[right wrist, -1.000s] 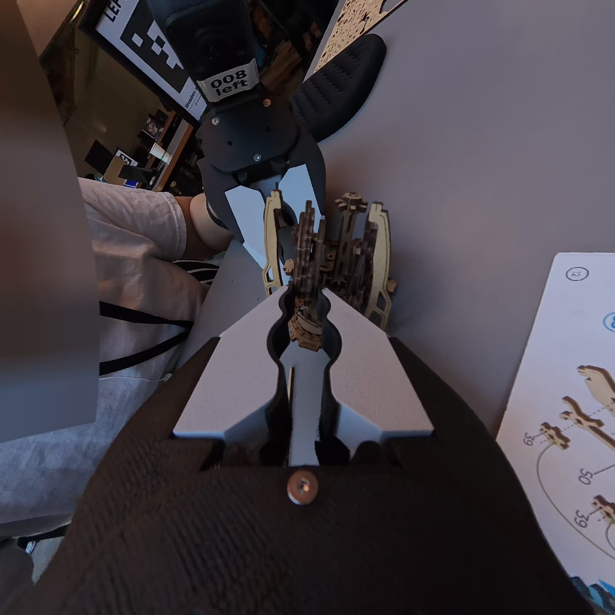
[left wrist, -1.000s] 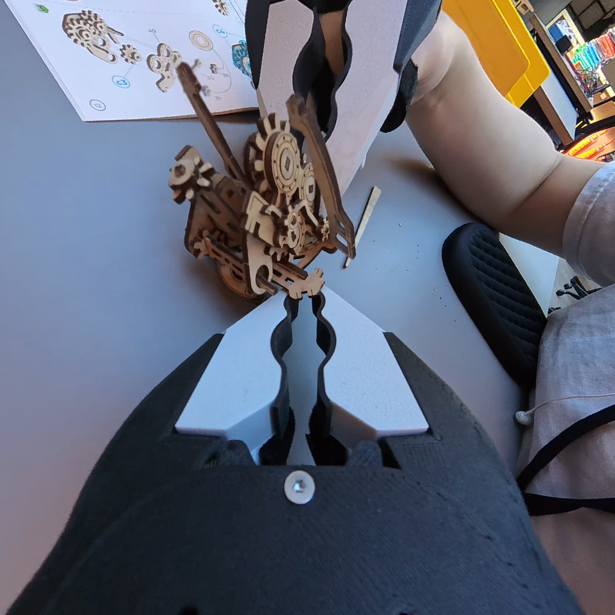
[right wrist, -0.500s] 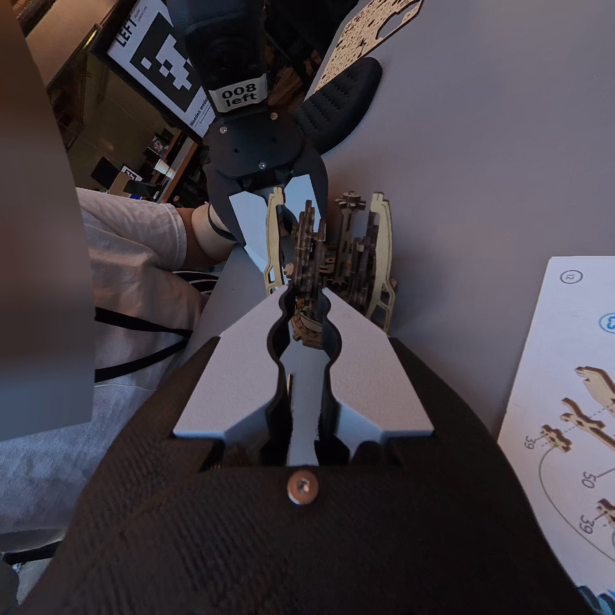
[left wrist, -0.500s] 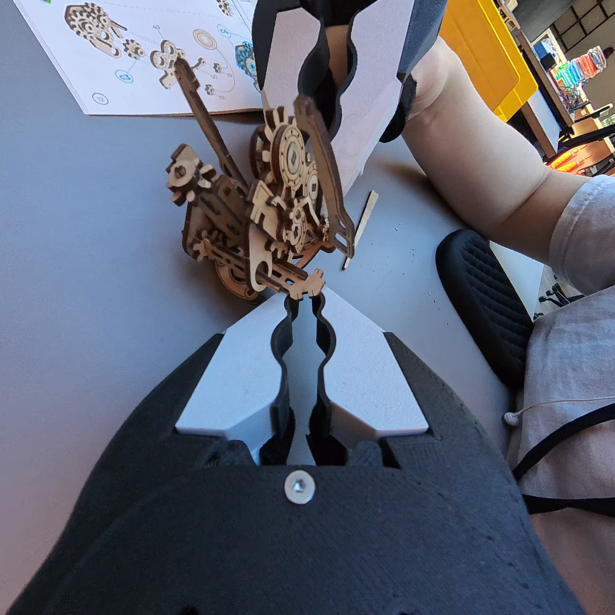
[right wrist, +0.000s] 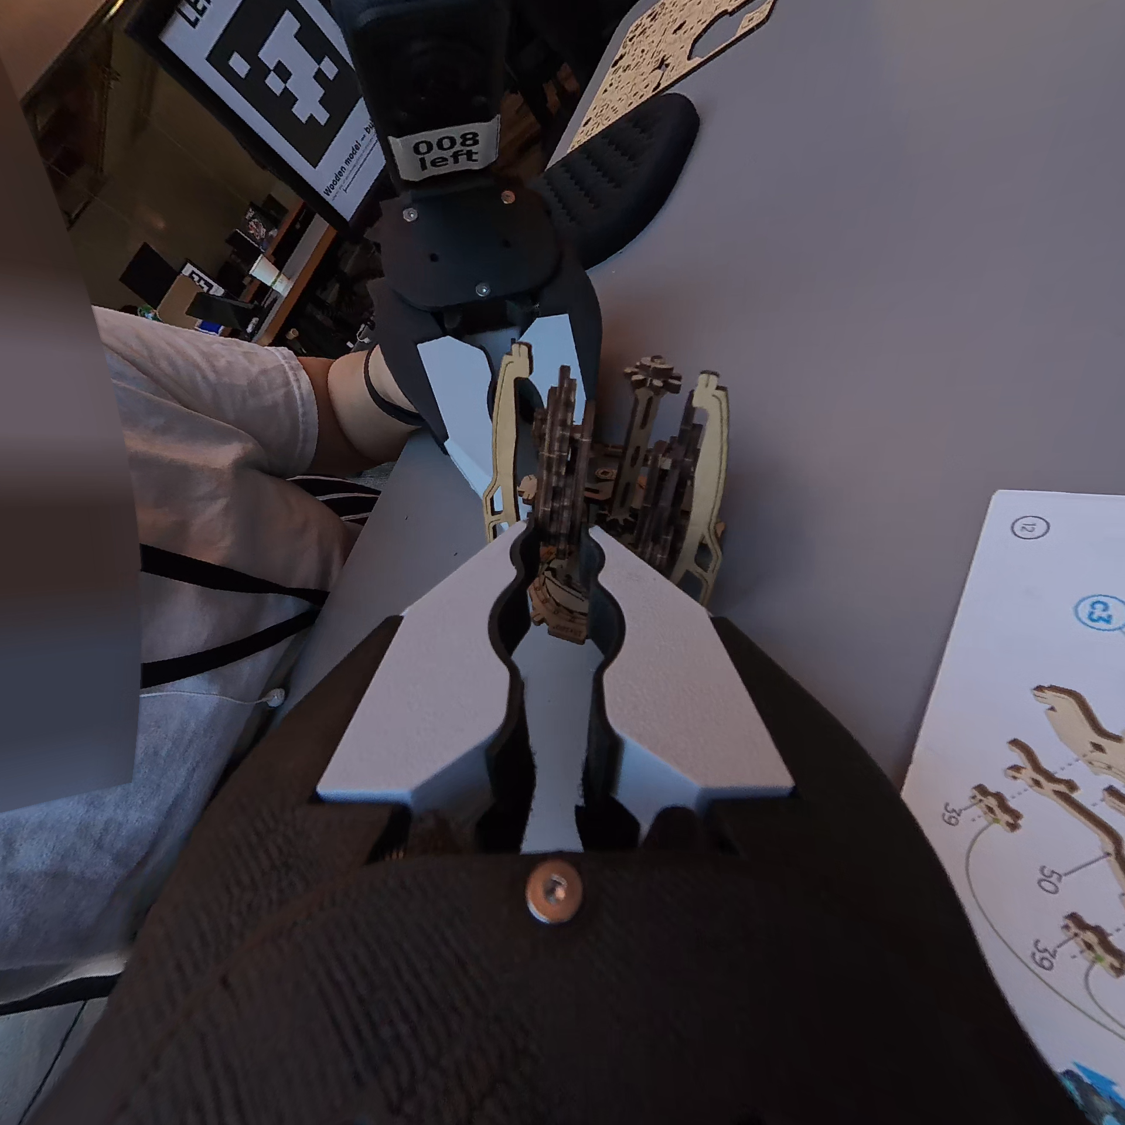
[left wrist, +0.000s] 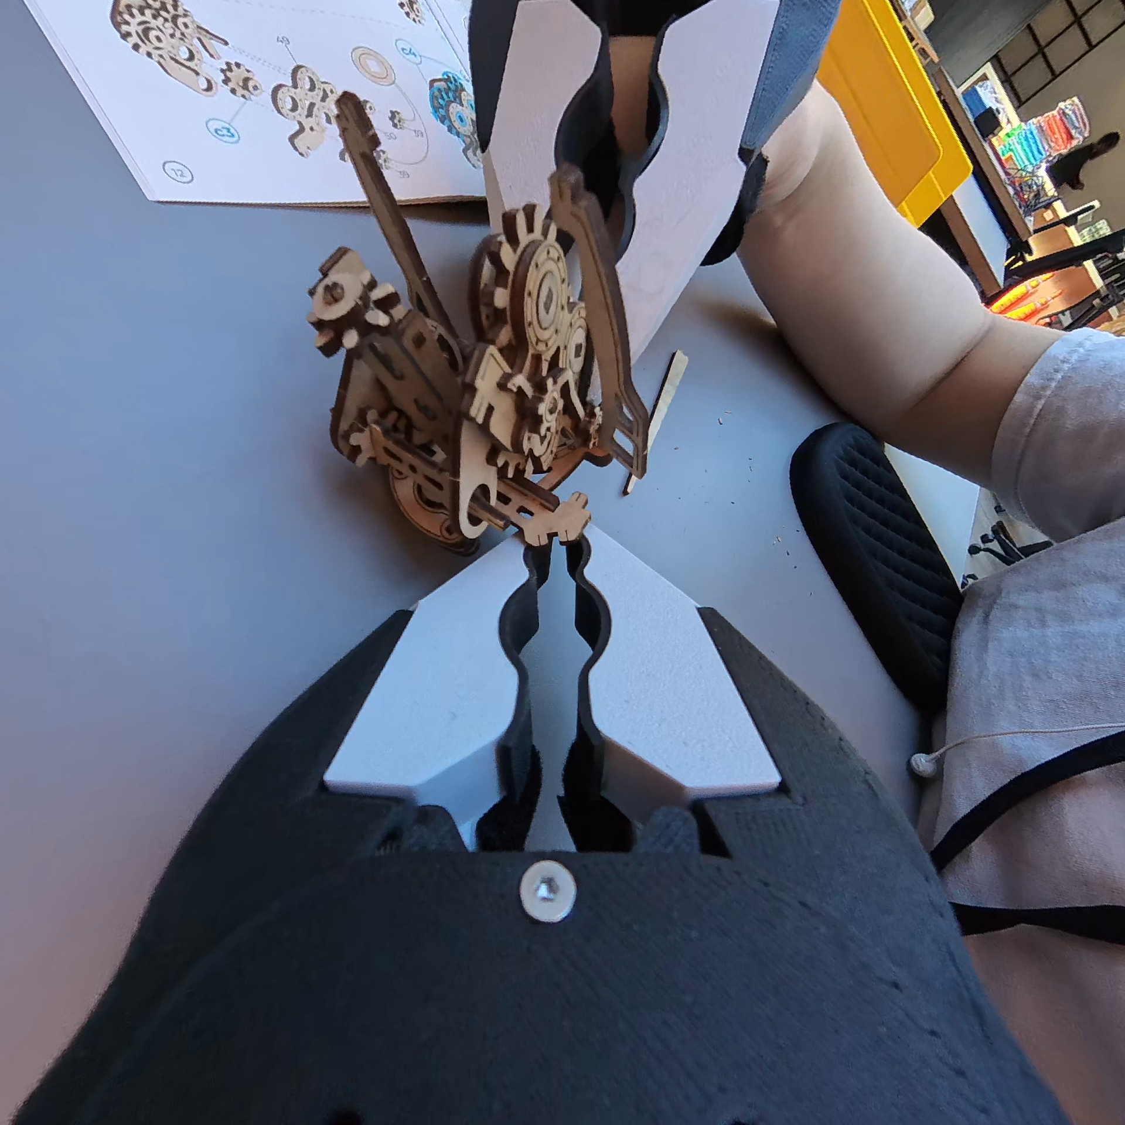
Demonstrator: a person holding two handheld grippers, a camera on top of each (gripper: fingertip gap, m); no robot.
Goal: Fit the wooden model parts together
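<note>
The wooden model, a cluster of plywood gears, plates and two long arms, stands on the grey table. My left gripper is nearly closed, with its tips on the model's small cross-shaped end piece. My right gripper is shut on the model's stack of gears. In the left wrist view it comes down from above onto the large gear. In the right wrist view the left gripper is behind the model, its tips hidden by the gears.
A printed instruction sheet lies beyond the model, also at the right. A thin wooden strip lies by the model. A black ribbed pad, a cut plywood sheet, a yellow bin and the person's forearm surround the work area. My right fingertips sit around 4 cm from my left ones.
Both grippers keep the same hold on the model. The model and grippers have shifted only slightly, and the instruction sheet sits a little lower in the left wrist view.
</note>
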